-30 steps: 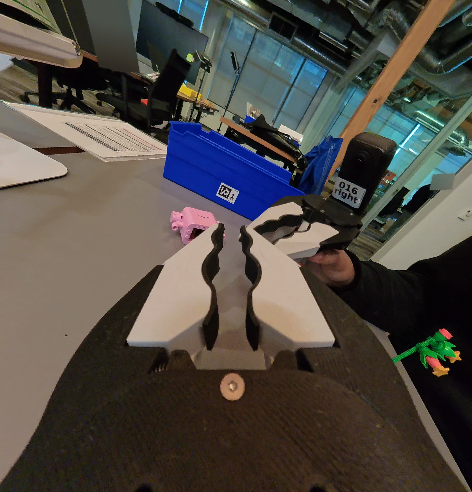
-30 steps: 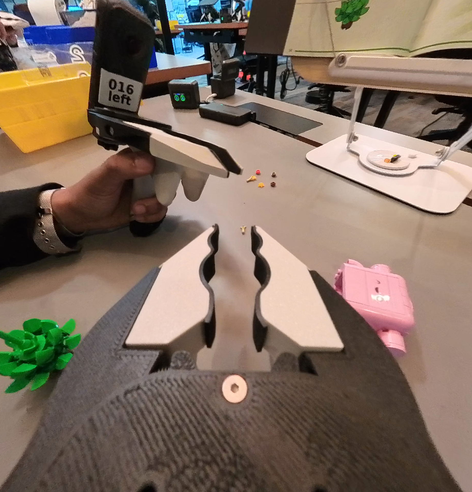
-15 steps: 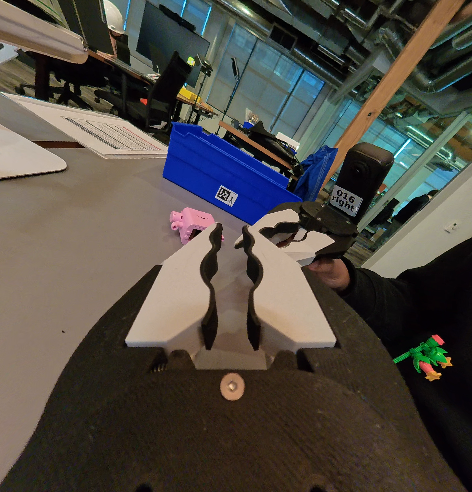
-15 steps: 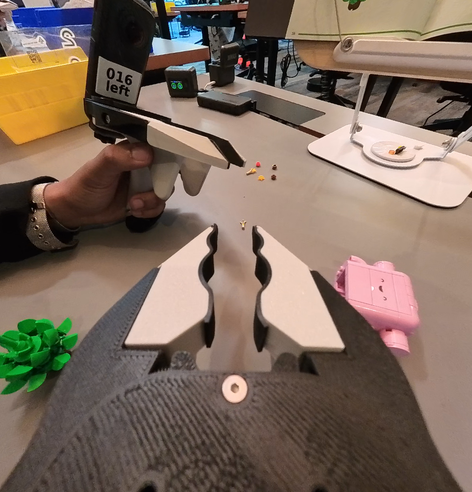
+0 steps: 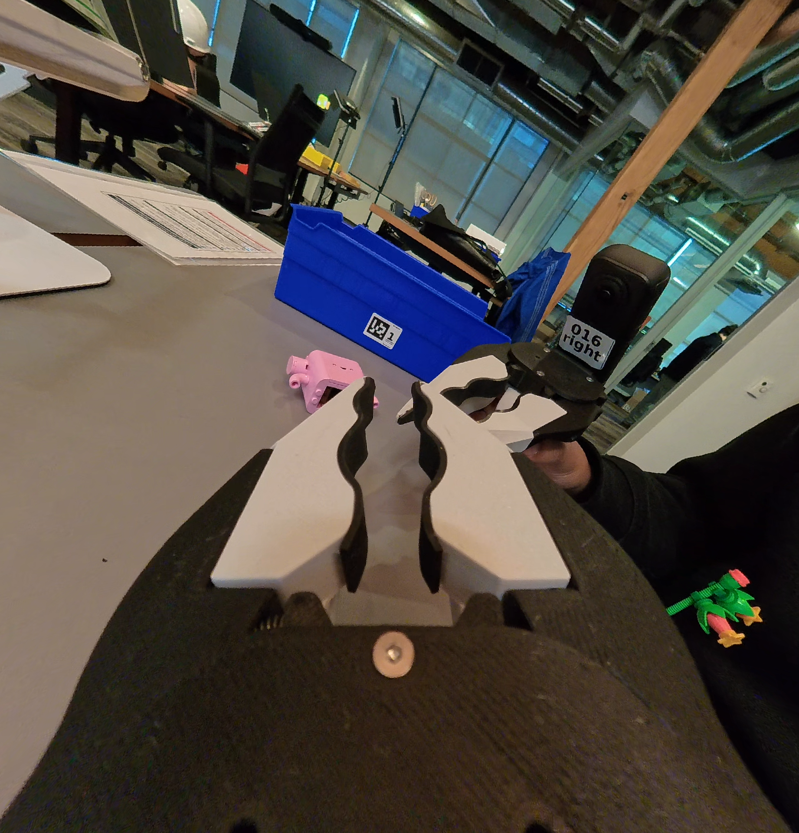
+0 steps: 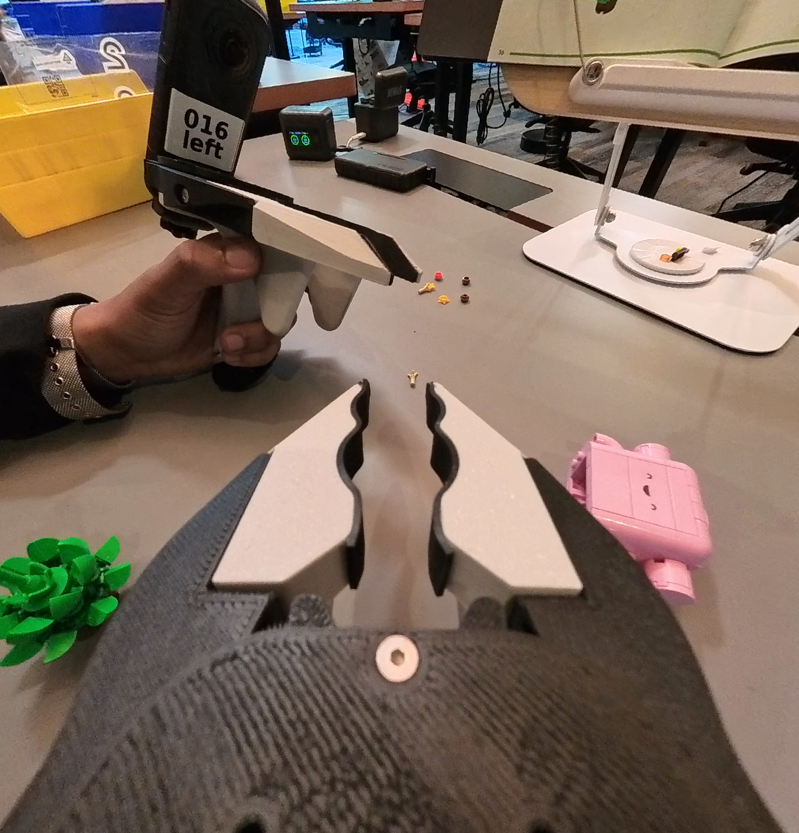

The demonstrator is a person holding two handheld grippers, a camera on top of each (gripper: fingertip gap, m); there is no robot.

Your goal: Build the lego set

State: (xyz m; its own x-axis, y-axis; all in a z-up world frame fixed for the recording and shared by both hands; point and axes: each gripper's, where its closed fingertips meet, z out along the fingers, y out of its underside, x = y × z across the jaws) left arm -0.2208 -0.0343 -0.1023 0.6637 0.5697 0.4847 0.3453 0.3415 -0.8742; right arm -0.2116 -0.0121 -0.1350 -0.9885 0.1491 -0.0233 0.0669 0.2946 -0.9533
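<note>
Each gripper (image 6: 395,390) has a black ribbed body, two pale grey fingers (image 6: 298,500) with wavy black pads, a silver screw (image 6: 396,663) and a labelled black camera (image 6: 208,85). Black sleeve (image 6: 10,360); studded metal wristband (image 6: 68,383).

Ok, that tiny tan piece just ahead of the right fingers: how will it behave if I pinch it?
The tan piece looks tiny and light, so it will probably skid on the smooth grey table. Its forked shape may twist between the wavy pads. The right gripper is open and empty.
</note>
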